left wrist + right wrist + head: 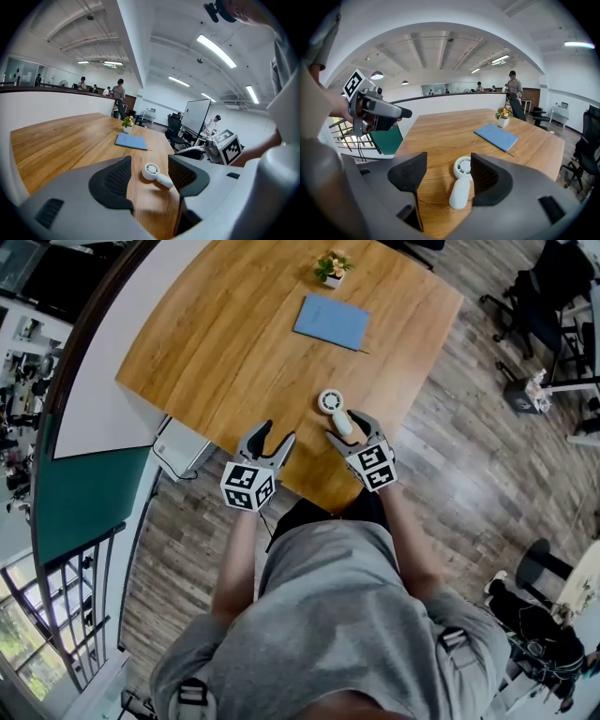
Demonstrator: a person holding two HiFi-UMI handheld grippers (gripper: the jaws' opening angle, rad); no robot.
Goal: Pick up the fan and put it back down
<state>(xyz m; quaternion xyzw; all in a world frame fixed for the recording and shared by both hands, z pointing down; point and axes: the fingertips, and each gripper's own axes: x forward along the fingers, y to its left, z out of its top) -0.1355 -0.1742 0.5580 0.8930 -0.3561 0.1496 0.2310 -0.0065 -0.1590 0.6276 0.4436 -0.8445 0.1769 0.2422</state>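
Note:
A small white hand-held fan (334, 407) lies flat on the wooden table (234, 343), near its front edge, round head pointing away from me. My right gripper (345, 426) stands open just over the fan's handle. In the right gripper view the fan (461, 185) lies between the jaws (447, 180), nearer the right pad, with neither pad pressing on it. My left gripper (277, 433) is open and empty, to the fan's left at the table edge. From the left gripper view the fan (156, 175) shows beyond the gap of its jaws (150, 176).
A blue notebook (331, 322) lies in the middle of the table, with a small potted plant (333, 267) at the far edge. Black office chairs (544, 296) stand on the wood floor to the right. People stand far off in the office.

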